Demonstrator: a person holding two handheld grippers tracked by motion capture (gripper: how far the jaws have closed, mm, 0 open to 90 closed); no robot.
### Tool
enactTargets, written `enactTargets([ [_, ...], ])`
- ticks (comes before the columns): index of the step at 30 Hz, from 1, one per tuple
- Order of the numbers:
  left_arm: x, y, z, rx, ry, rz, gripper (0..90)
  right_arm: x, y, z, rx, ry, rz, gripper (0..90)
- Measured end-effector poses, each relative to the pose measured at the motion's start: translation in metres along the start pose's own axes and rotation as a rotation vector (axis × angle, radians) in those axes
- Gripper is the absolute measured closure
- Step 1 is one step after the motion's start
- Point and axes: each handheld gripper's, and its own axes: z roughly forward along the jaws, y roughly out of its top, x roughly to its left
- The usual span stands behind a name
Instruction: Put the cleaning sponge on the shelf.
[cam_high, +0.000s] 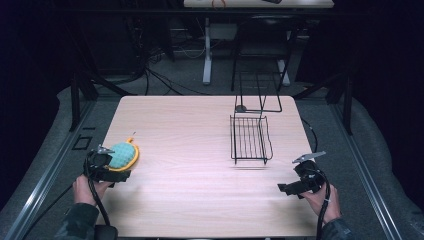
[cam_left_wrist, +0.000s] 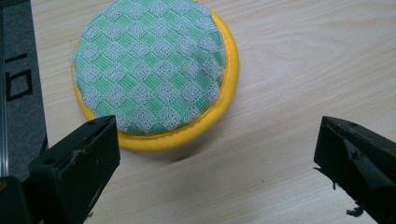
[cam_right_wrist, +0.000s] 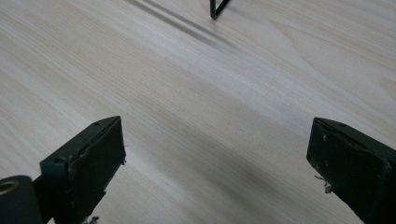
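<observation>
Scene: a person at a wood-grain surface (cam_high: 200, 150), one set of tongs in each hand, forearms entering from the near edge.
Sponge: round, green-and-grey check top w/ yellow rim (cam_left_wrist: 154, 70); lies flat near the surface's left edge, toward the near side (cam_high: 123, 155).
Left tongs: (cam_high: 107, 167) just behind the sponge, on the person's side; released, jaws wide apart (cam_left_wrist: 215, 163). Left gripper view has the sponge ahead of the jaws & off toward the left one, its yellow rim close to that jaw's tip; whether they touch can't be told. Nothing gripped.
Right tongs: (cam_high: 295, 187) at the near right of the surface, well apart from the sponge; released, jaws wide (cam_right_wrist: 215, 168), bare wood between them.
Rack: black wire rack (cam_high: 250, 137) stands right of centre, upright frame at its far end; well apart from sponge, nearer the right tongs. One corner shows at the top of the right gripper view (cam_right_wrist: 217, 9).
Hands: left (cam_high: 87, 190) & right (cam_high: 320, 200) grip the tool bodies; cables trail back to the near edge.
</observation>
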Motion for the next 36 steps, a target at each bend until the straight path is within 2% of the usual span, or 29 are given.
enactTargets([
  [7, 0.001, 0.000, -0.001, -0.002, 0.000, 0.006, 0.3, 0.003, 0.001, 0.001, -0.006, -0.001, -0.005, 3.8],
  [9, 0.001, 0.000, -0.001, -0.008, 0.002, 0.009, 0.3, 0.003, 0.001, 0.001, 0.007, 0.000, -0.025, 4.0],
  [19, 0.000, 0.007, -0.003, -0.015, -0.008, 0.018, 0.2, 0.004, 0.001, 0.002, 0.009, 0.002, -0.033, 4.2],
  [28, 0.011, 0.018, 0.002, -0.028, -0.010, 0.018, 1.1, 0.004, 0.002, 0.005, 0.022, 0.003, -0.036, 4.3],
  [31, 0.015, 0.022, 0.006, -0.021, -0.007, 0.012, 2.8, 0.005, 0.002, 0.005, 0.021, 0.007, -0.033, 4.3],
  [35, 0.019, 0.027, 0.007, -0.036, -0.006, 0.009, 4.4, 0.006, 0.002, 0.005, 0.019, 0.010, -0.031, 4.4],
  [36, 0.020, 0.028, 0.008, -0.038, 0.000, 0.006, 7.1, 0.006, 0.003, 0.005, 0.027, 0.011, -0.040, 4.4],
])
